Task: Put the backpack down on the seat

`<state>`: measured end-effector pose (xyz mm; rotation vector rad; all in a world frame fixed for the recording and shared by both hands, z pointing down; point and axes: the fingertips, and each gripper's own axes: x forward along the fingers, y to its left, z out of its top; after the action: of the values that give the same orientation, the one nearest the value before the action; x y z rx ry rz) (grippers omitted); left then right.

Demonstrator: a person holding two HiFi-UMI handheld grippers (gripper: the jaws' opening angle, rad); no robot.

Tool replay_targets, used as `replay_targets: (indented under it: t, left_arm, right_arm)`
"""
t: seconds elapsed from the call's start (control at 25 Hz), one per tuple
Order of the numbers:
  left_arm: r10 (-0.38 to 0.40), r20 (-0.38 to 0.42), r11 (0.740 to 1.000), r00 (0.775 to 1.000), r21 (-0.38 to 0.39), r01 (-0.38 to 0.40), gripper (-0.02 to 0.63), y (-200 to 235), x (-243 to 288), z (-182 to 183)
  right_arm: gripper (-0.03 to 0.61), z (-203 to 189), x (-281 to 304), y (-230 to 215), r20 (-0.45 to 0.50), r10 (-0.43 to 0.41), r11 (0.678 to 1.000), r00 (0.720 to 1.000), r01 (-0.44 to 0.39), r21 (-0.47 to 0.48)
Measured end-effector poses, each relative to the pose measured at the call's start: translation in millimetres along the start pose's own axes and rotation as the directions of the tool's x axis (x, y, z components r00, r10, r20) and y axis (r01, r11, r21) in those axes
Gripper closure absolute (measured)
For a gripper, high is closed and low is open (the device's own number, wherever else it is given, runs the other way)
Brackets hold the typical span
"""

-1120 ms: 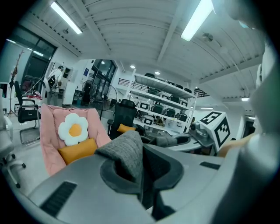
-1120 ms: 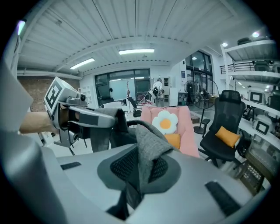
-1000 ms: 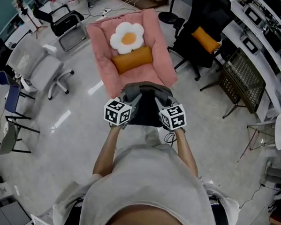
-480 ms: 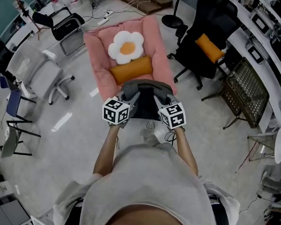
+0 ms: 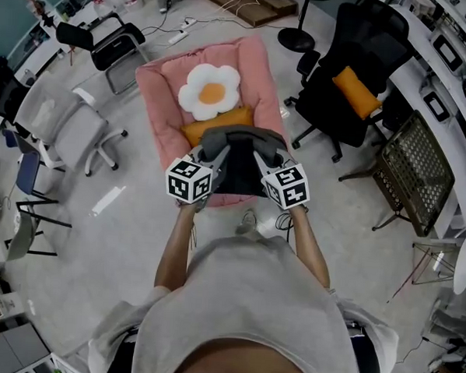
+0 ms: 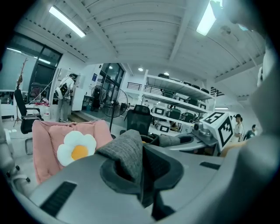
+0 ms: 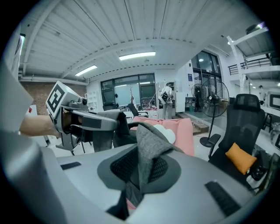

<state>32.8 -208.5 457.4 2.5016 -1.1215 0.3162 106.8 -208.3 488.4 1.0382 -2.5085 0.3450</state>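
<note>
The left gripper [image 5: 211, 159] and right gripper [image 5: 264, 162] each pinch a grey fabric edge of the backpack [image 5: 237, 173], which hangs between them above the pink seat [image 5: 166, 100], whose bare cushion lies straight ahead.

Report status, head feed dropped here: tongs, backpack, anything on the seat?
Left tongs, right tongs: both shut on backpack fabric. Held over front of pink seat, not yet down. Orange cushion and flower pillow on seat.

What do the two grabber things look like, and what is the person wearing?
The left gripper and right gripper are smooth grey plastic with dark meshy pads. Each carries a white cube with black square markers. The person wears a light grey short-sleeved T-shirt.
</note>
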Motion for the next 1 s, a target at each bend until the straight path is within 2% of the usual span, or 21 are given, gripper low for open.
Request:
replay_targets:
  t: [0.28, 0.48, 1.0]
  left_arm:
    - [0.045, 0.001, 0.999, 0.999, -0.013, -0.045, 0.583, 24, 30, 20]
    - [0.073, -0.005, 0.997, 0.997, -0.025, -0.073, 0.583, 36, 40, 22]
    - [0.148, -0.016, 0.987, 0.989, -0.067, -0.149, 0.583, 79, 22, 12]
  right_arm:
    - [0.549, 20, 26, -34, 0.018, 0.056, 0.998, 0.998, -0.057, 0.016]
    - [0.549, 25, 42, -46, 0.018, 0.089, 0.996, 0.996, -0.09, 0.022]
    - [0.549, 39, 96, -32, -0.02, 0.178, 0.984, 0.984, -0.178, -0.011]
